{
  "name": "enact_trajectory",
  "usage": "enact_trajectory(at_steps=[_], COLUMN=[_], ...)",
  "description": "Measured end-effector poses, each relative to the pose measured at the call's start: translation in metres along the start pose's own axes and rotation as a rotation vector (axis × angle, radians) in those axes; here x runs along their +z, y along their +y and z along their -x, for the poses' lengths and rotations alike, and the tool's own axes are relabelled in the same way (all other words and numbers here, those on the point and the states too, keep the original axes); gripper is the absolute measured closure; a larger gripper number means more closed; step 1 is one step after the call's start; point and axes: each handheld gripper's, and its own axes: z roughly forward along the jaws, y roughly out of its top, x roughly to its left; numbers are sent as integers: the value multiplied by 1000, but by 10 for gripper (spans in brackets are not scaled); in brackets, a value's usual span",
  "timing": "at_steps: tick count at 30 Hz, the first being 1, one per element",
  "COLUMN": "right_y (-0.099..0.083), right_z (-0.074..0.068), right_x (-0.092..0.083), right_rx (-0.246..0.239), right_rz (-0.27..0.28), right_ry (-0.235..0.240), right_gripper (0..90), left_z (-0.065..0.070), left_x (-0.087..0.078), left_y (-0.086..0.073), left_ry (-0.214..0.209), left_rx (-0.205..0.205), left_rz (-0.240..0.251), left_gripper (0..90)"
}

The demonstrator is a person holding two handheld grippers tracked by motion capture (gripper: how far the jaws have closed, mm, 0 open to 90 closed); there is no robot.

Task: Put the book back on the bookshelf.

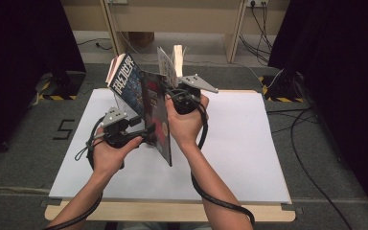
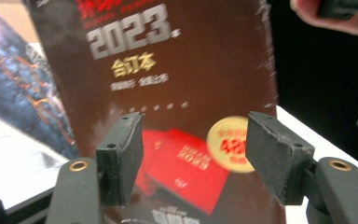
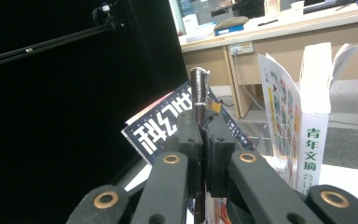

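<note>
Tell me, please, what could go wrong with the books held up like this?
1. The right claw pinches only the thin edge of the brown cover; the book's weight might tear or slip it free.
2. The left claw is open, its pads off the cover, so it gives no backup.
3. The white book stands upright and fanned beside it; a swing of the cover could topple it.

High view: overhead, facing forward and down, far. Left gripper view: very close, facing the dark cover. Right gripper view: close, edge-on to that cover; shared.
</note>
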Motion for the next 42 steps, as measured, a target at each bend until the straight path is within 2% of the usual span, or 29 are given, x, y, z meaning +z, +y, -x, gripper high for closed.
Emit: enact_trajectory(at_steps=[8,12,20,28,32,34,37,42], right_y=[-1,-1,-3,-5,-4,-4,-4,-5], right_z=[0,-1,-1,-3,-4,-5,-8,-13], right_x=[2,3,3,3,2,1,0,-1], right_rx=[0,-6,-10,-16,-17,-20,-21,-21], right_rz=[-2,-2,-6,-12,-13,-12,-12,-18], right_ry=[-8,-9,-16,-15,-15,-13,-4,4], right_gripper=[879,878,878,877,877,877,874,874], left_z=[14,19,25,30,30,31,35,37], left_x=[15,23,32,37,40,40,39,31], left_y=[8,13,20,22,22,21,20,15], left_ry=[-27,-20,34,58,93,83,101,108], left_rx=[3,19,54,60,87,74,94,74], left_rz=[-6,-9,-15,-21,-30,-30,-20,-20], left_gripper=[331,328,331,348,390,414,466,589])
